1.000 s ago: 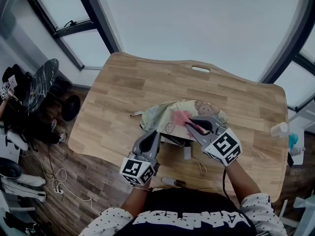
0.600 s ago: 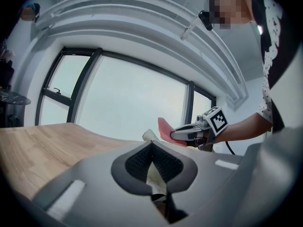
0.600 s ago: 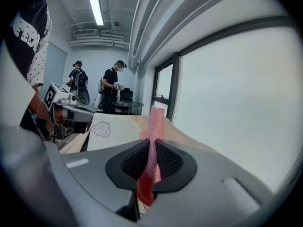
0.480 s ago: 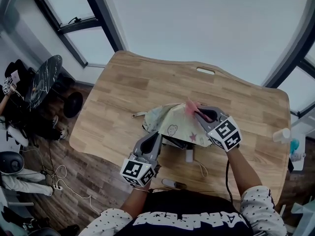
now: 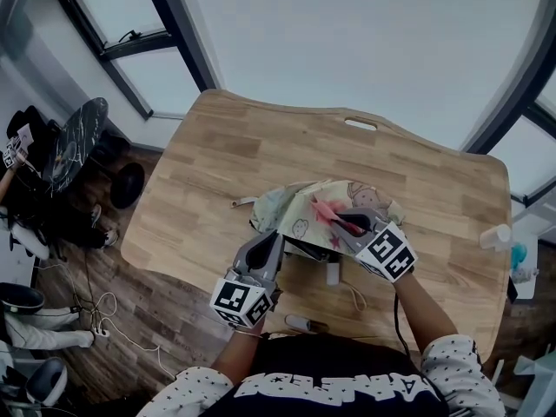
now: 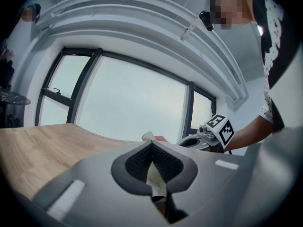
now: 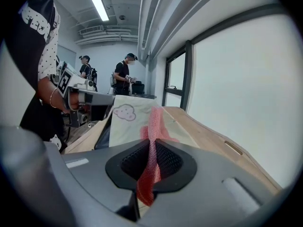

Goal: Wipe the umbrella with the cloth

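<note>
Head view first: the umbrella [image 5: 295,208] lies as a pale, cartoon-printed heap near the middle of the wooden table [image 5: 226,150], a little toward the 6 o'clock edge where I stand. My left gripper [image 5: 274,238] meets the heap at its 7 o'clock. The left gripper view shows its jaws pressed together on a fold of that pale fabric, which hangs between the pads. My right gripper [image 5: 337,224] rests over the heap at about its 4 o'clock, pointing toward 10 o'clock. Its jaws are clamped on the pink cloth [image 5: 320,208] (a netted weave, seen close in the right gripper view). The cloth trails from the tips onto the canopy, just beside a cloud print [image 7: 125,112]. A short white stub [image 5: 332,273] pokes out at the umbrella's 6 o'clock side. A small pale bottle [image 5: 493,230] stands at the table's 3 o'clock edge, well apart from both grippers.
</note>
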Demonstrator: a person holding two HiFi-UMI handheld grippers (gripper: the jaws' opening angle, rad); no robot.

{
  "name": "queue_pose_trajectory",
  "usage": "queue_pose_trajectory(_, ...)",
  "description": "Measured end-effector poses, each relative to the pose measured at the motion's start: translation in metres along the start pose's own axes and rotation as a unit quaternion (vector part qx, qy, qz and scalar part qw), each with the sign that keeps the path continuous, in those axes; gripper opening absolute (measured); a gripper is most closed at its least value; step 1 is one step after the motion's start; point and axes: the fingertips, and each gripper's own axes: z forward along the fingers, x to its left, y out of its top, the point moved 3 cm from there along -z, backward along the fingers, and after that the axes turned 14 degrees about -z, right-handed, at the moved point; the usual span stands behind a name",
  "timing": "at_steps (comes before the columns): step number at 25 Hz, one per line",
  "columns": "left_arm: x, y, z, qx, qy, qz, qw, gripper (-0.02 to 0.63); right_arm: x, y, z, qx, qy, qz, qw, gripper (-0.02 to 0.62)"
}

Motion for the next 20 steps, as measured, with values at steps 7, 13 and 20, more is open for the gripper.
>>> queue_pose_trajectory(7, -0.001, 0.001, -0.002, 0.0, -0.003, 0.001, 1.0, 0.0, 0.031, -0.002, -0.001, 0.005, 0.028, -0.001, 1.0, 0.044)
queue_pose_trajectory(13, -0.001, 0.001, -0.002, 0.0, 0.0, 0.001, 1.0, 0.0, 0.051, -0.005, -0.004, 0.003, 0.049, 0.007, 0.999, 0.044)
queue_pose_trajectory(20, -0.002, -0.001, -0.003, -0.002, 0.001, 0.001, 1.0, 0.0, 0.074, -0.001, -0.006, -0.001, 0.073, 0.002, 0.997, 0.044)
